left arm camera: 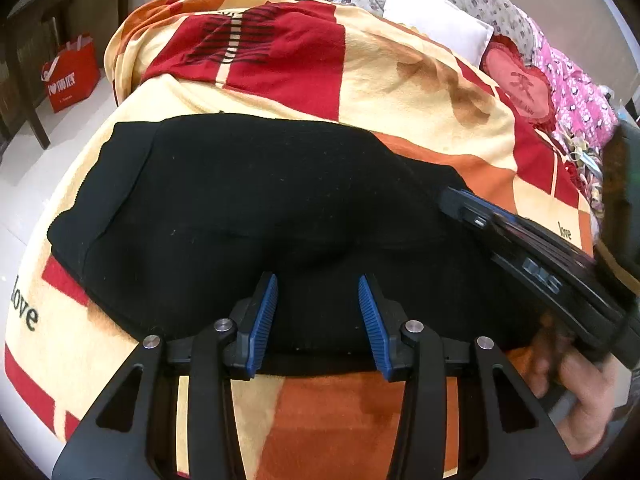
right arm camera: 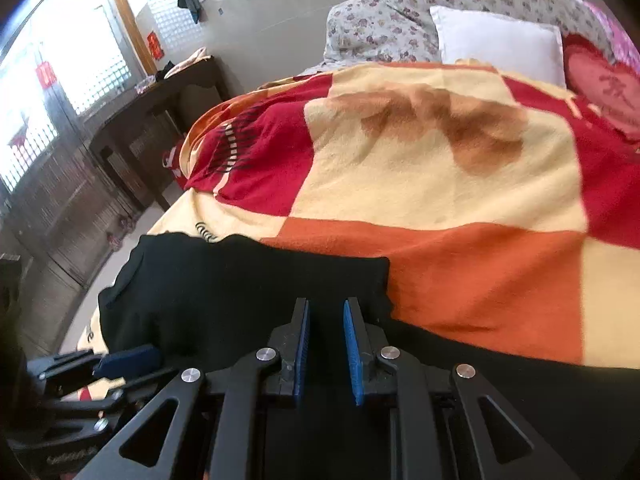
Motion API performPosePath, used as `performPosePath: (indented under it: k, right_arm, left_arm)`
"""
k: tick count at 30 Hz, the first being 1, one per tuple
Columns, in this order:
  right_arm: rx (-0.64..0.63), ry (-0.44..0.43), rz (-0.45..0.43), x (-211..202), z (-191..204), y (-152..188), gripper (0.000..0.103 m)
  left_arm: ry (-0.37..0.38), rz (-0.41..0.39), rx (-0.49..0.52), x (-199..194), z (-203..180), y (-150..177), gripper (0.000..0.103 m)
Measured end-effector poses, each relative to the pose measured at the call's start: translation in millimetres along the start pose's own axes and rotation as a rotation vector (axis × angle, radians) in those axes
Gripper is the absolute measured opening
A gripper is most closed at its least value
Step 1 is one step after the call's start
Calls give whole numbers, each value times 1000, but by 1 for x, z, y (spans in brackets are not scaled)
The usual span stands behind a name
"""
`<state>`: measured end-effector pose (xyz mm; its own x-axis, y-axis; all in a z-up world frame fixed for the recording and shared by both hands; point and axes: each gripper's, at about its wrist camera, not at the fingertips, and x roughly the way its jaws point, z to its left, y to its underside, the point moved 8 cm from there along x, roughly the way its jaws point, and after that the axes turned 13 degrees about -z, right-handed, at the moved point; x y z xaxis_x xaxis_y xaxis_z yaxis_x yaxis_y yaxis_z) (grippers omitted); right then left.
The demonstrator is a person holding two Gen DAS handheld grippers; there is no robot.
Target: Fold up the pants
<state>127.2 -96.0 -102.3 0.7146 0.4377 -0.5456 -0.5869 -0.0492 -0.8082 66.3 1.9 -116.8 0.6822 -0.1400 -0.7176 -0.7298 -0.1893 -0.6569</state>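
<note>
The black pants [left arm camera: 248,208] lie folded in a flat heap on the checked blanket [left arm camera: 420,92] of the bed. My left gripper [left arm camera: 318,286] is open, its blue pads over the pants' near edge with nothing between them. My right gripper [right arm camera: 326,308] is open with a narrower gap, low over the pants [right arm camera: 240,288] near their right edge. The right gripper also shows in the left wrist view [left arm camera: 472,208], resting at the pants' right side, held by a hand. The left gripper shows at the lower left of the right wrist view [right arm camera: 124,360].
A white pillow [left arm camera: 440,24], a red heart cushion [left arm camera: 520,84] and floral bedding [right arm camera: 400,24] lie at the bed's far end. A dark wooden table [right arm camera: 160,112] and a red bag [left arm camera: 72,76] stand on the floor left of the bed.
</note>
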Motion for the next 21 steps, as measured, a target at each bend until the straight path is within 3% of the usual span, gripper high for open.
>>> performPosePath:
  k: [7,12,16,21]
  right_arm:
    - [-86,1,18,-54,10,38,24]
    - [-142,62,41,-59,-1,67,32]
    - [-90,46,25,-69,-8,67,32]
    - [-104,96,3,-89,-18,62,33]
  left_arm:
    - [-18,-12,16,0,-2,1,42]
    - [-42,-26,20,-3,-5,2,42]
    - [-50,-19,35,-6,-9,4,42]
    - [-26,-16,44,-11,-22,3,42]
